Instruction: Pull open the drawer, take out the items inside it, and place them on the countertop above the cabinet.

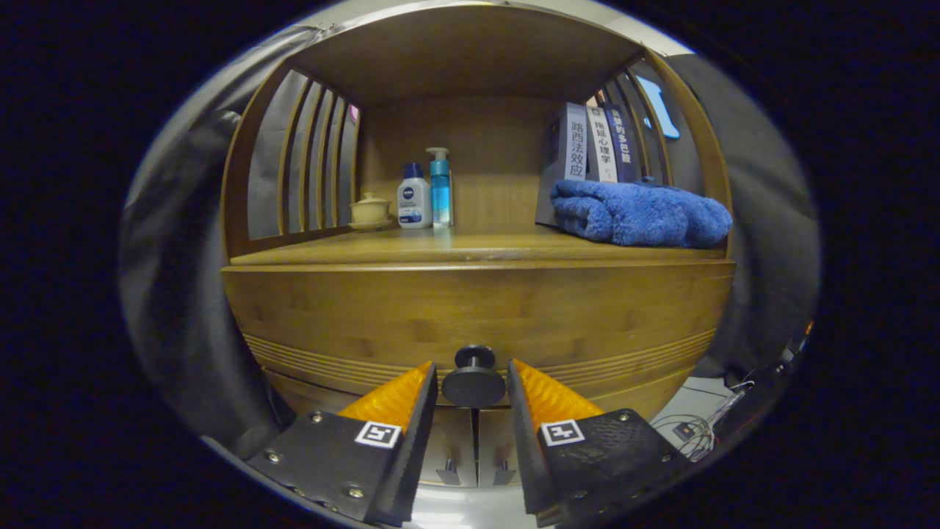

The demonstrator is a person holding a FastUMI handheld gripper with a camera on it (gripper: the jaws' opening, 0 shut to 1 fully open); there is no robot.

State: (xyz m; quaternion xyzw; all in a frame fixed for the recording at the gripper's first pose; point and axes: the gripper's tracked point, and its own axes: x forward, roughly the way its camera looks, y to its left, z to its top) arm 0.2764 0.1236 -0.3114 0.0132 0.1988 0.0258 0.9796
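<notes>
Gripper (473,386) faces the front of a wooden cabinet (477,308). Jaws parted, one on each side of the drawer knob (473,380). The knob's round disc sits in the gap between the fingertips; narrow slivers of space show on both sides, so I judge no contact yet, though the fisheye makes this hard to confirm.

Key relation: the knob is between the jaws, at about fingertip depth, centred left to right. Its stem runs straight back into the drawer front (477,371), in line with the fingers. Judgement: the next move is to close on the knob, then pull straight back along the stem's axis.

Drawer: closed, front flush with the cabinet face as far as I can tell. Contents hidden; cannot say what is inside.

Below the drawer, two cabinet doors with small pulls (449,472) meet at a central seam.

Bench (470,250) above the drawer is the drop-off surface. Already on it:
- rear left: small lidded cup (369,211), white lotion bottle (413,198), blue pump bottle (440,187), close together in a row
- rear right: three upright books (591,147)
- front right: folded blue towel (639,213), lying in front of the books

The middle and front left of the bench look free for the items. Risk, as a judgement: an off-axis pull could slip the jaws off the round disc.
</notes>
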